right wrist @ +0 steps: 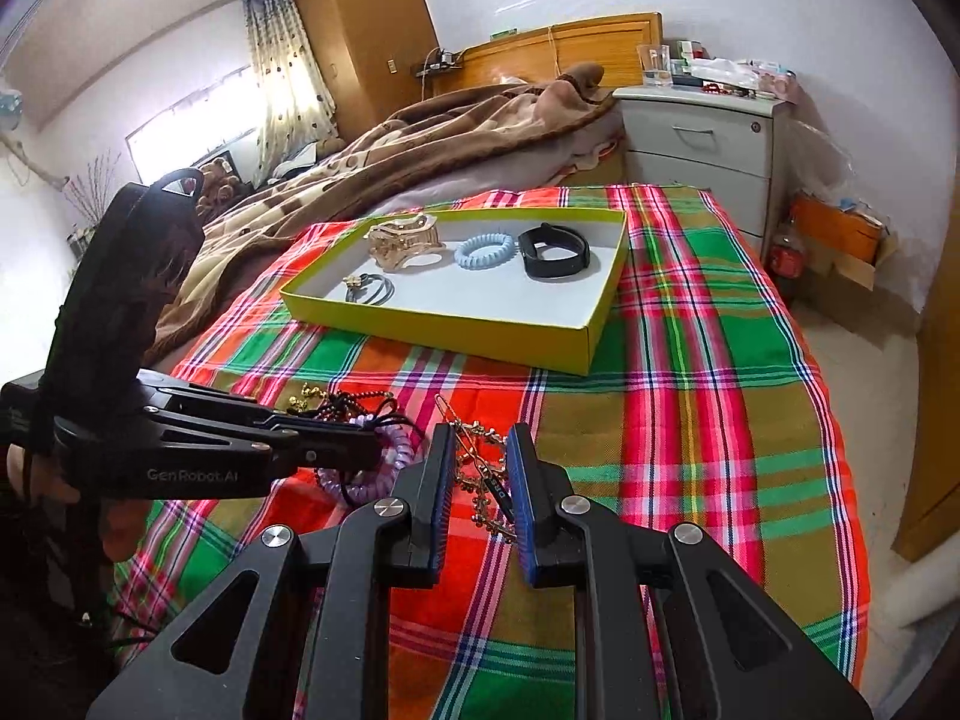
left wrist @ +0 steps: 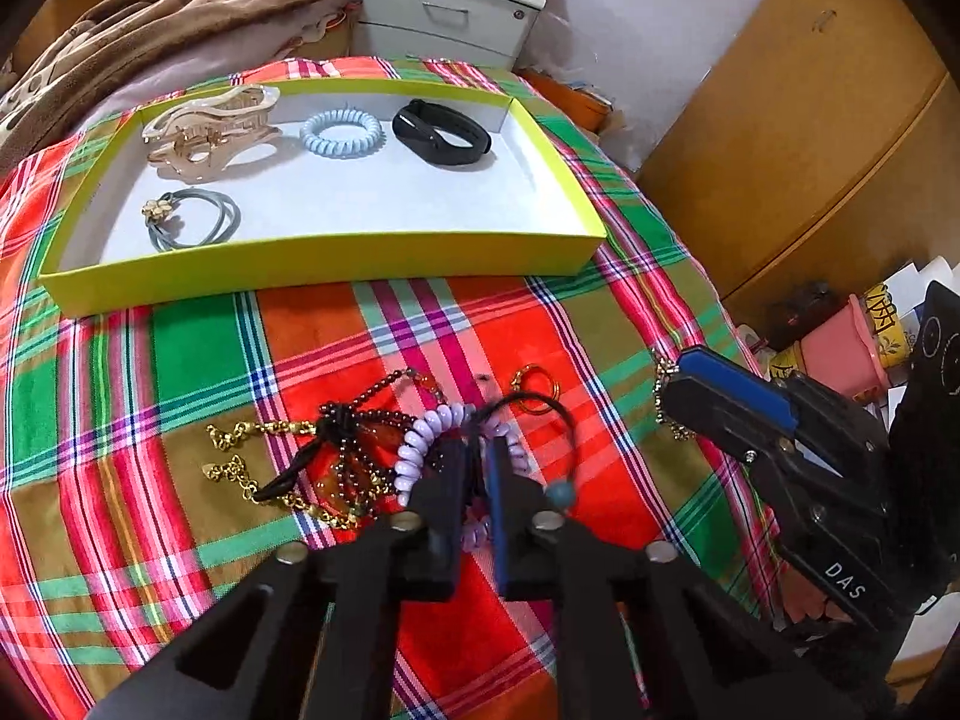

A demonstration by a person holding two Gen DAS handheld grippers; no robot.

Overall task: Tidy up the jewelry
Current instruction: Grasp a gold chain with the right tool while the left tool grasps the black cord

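The jewelry pile [left wrist: 384,456] lay on the plaid cloth [left wrist: 180,360] covering the bed, near the cloth's front edge and well short of the yellow-green tray [left wrist: 336,267]. In it were a lilac spiral hair tie [left wrist: 420,444], dark beaded strands [left wrist: 360,420], a gold chain [left wrist: 240,450], a black cord with a teal bead [left wrist: 559,492] and a gold ring [left wrist: 534,387].

The left gripper [left wrist: 480,474] was clenched on the lilac spiral hair tie, its coils showing on both sides of the nearly meeting pads; the black cord ran past the same spot. Its side read "GenRobot.AI" in the right wrist view.

The right gripper [right wrist: 480,480] stood just right of the pile, jaws partly apart, with a second gold chain [right wrist: 480,480] and a hairpin [right wrist: 447,414] lying between them; whether the pads pressed on either could not be determined. "DAS" was printed on its body in the left wrist view.

Inside the tray, toward its far edge, sat a beige claw clip [left wrist: 210,132], a pale blue spiral tie [left wrist: 341,133] and a black wristband [left wrist: 441,132]; a grey hair tie with a gold flower [left wrist: 192,219] lay near the front left corner.

Beyond the cloth were a brown blanket [right wrist: 420,138] and a grey bedside cabinet [right wrist: 702,138].
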